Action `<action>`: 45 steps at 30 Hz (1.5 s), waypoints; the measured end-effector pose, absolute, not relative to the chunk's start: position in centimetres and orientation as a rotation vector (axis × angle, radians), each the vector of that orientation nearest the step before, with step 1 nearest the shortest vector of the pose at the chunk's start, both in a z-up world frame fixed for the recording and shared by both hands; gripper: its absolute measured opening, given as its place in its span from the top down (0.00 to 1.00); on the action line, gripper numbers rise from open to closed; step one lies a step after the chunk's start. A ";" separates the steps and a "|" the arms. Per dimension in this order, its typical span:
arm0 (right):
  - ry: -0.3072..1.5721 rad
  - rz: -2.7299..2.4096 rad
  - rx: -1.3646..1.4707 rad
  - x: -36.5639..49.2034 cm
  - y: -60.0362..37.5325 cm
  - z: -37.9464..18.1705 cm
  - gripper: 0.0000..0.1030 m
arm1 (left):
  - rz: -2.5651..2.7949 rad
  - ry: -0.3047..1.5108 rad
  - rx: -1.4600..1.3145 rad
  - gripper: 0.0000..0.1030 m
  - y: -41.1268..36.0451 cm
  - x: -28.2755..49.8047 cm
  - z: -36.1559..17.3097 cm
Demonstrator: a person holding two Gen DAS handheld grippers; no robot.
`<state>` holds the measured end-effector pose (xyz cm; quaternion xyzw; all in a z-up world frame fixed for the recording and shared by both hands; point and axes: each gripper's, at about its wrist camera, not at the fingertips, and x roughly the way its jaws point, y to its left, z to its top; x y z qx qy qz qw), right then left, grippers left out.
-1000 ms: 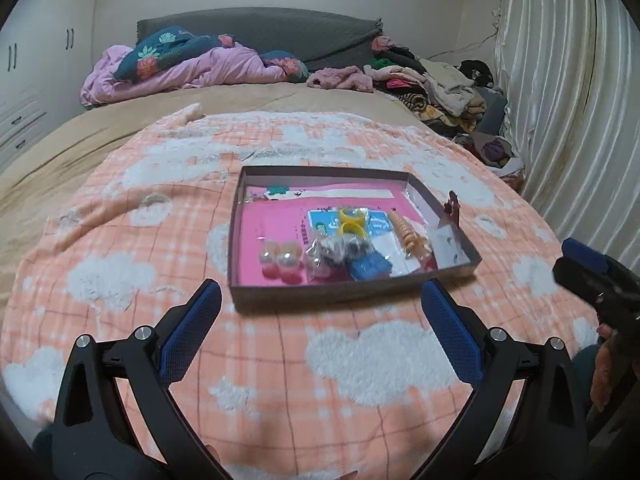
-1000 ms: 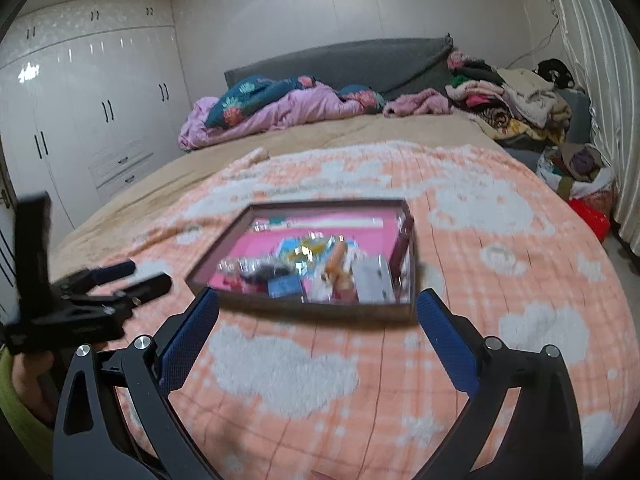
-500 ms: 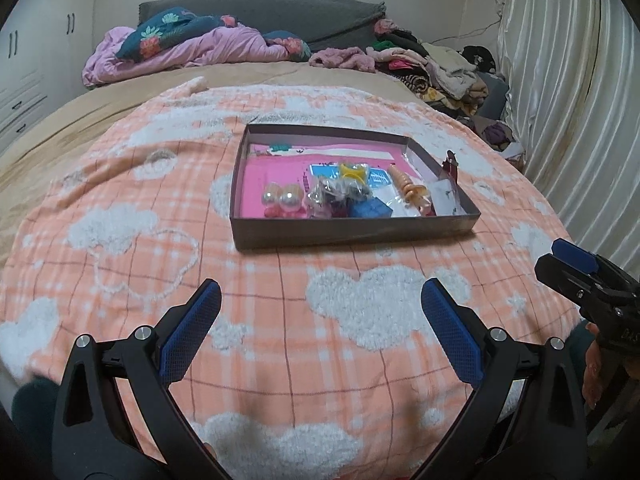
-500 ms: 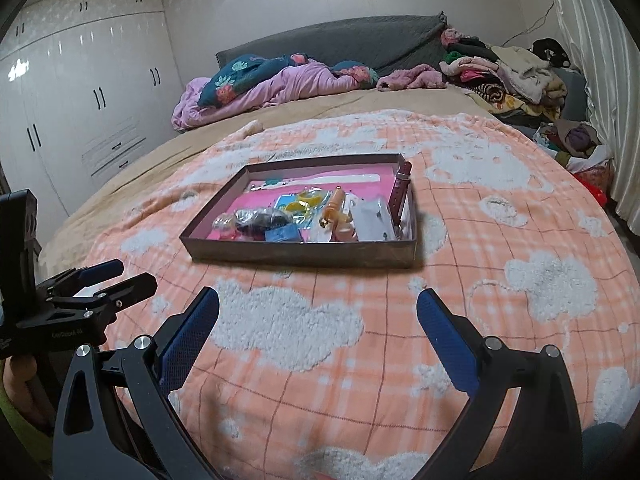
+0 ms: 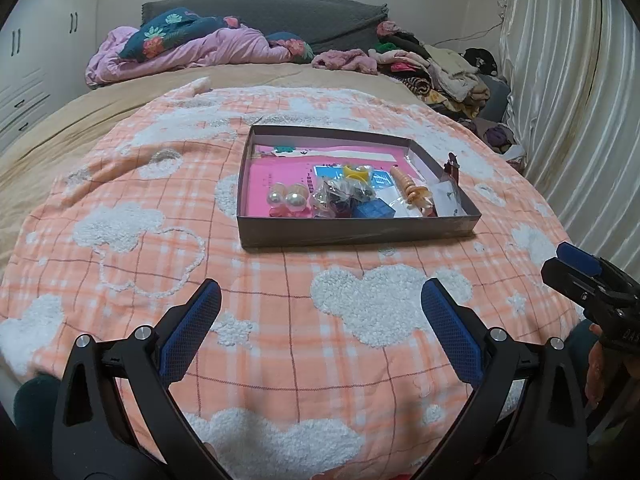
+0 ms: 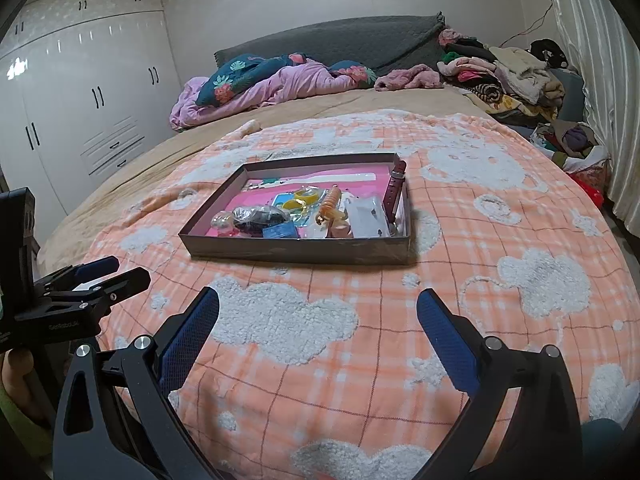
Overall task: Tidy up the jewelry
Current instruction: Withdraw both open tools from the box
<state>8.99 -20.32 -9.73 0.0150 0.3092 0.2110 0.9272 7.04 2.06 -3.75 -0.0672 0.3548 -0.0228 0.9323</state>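
Note:
A shallow grey box [image 5: 360, 234] with a pink lining sits on the orange plaid blanket; it also shows in the right wrist view [image 6: 296, 251]. It holds pearl balls [image 5: 286, 196], a yellow ring [image 5: 356, 172], a blue cube [image 5: 374, 211], an orange spiral piece [image 5: 408, 188], a clear bag of dark items [image 5: 340, 194] and a white card [image 5: 448, 198]. A maroon watch strap [image 6: 394, 184] leans on the box's right wall. My left gripper [image 5: 320, 306] is open and empty, short of the box. My right gripper [image 6: 318, 312] is open and empty, also short of it.
The orange blanket with white fluffy clouds [image 5: 160, 280] covers a bed. A pink quilt and pillows [image 5: 192, 50] lie at the headboard. A pile of clothes [image 5: 440, 68] lies at the back right. Curtains [image 5: 580, 120] hang on the right, white wardrobes [image 6: 80, 100] on the left.
Both grippers have drawn back from the box toward the near edge of the bed, so the box sits farther away. Both stayed open and empty.

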 end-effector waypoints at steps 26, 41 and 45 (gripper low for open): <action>0.631 0.434 0.026 9.0 -20.1 -9.7 0.04 | -0.050 0.714 -0.128 0.09 2.2 6.9 -3.1; 0.631 0.434 0.025 8.9 -20.1 -9.7 0.04 | -0.047 0.714 -0.125 0.09 2.1 6.9 -3.0; 0.631 0.434 0.025 8.9 -20.0 -9.8 0.04 | -0.045 0.713 -0.125 0.09 2.1 6.9 -3.0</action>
